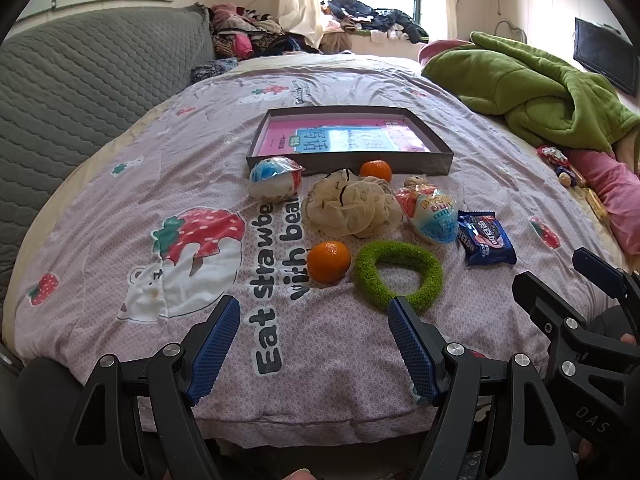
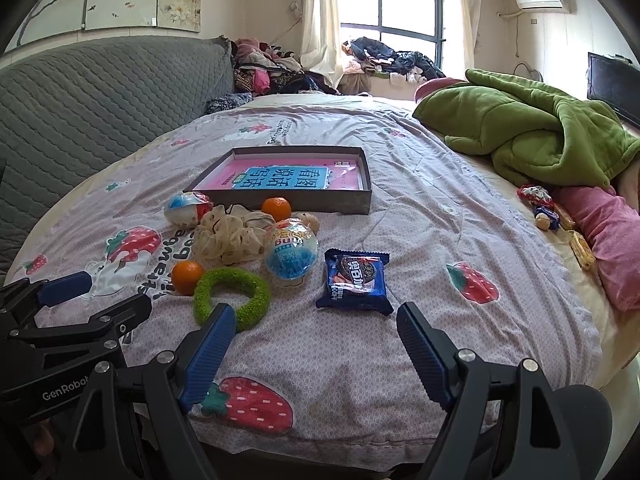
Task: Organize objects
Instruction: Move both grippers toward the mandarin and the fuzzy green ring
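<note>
both grippers are hovering over the near edge of the bed [image 1: 340, 392], holding nothing: the left gripper [image 1: 312, 308] and right gripper [image 2: 312, 316] are standing with jaws wide. a grey tray [image 1: 348, 162] holding a pink book [image 1: 344, 138] is lying mid-bed. just before its near rim are sitting two oranges [image 1: 329, 262], a green ring [image 1: 400, 274], a cream scrunchie [image 1: 352, 208], wrapped snacks [image 1: 432, 212] and a blue cookie packet [image 2: 357, 282].

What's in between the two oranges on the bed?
The cream mesh scrunchie lies between the near orange and the far orange by the box. Both wrist views show it.
</note>
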Demonstrator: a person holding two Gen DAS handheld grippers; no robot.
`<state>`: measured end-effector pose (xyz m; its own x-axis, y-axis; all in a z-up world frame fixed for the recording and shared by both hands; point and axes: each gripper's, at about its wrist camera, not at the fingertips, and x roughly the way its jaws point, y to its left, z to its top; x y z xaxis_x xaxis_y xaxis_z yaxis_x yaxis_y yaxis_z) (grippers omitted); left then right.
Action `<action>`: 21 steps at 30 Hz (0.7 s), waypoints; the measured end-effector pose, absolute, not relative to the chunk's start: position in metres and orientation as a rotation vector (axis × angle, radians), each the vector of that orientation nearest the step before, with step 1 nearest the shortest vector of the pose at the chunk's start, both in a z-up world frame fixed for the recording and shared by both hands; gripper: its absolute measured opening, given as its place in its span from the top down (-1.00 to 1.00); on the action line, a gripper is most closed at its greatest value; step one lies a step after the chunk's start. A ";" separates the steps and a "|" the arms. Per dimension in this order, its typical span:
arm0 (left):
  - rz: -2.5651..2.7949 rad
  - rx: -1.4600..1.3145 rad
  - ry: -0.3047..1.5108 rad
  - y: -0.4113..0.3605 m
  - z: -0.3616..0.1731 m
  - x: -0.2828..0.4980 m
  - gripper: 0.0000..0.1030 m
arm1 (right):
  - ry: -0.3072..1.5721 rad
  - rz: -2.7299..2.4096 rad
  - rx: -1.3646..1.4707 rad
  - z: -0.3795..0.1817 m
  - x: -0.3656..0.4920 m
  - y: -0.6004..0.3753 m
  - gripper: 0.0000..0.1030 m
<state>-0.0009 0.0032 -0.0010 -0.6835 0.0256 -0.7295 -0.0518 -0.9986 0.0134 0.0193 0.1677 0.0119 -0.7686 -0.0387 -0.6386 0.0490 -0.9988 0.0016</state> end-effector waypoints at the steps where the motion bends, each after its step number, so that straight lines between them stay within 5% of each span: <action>1: 2.843 -1.231 0.051 0.003 0.000 -0.001 -0.51 | 0.024 -2.912 1.050 0.012 0.020 0.168 -0.60; 21: 2.844 -1.231 0.057 0.000 0.002 -0.001 -0.51 | 0.035 -2.910 1.047 0.013 0.020 0.166 -0.60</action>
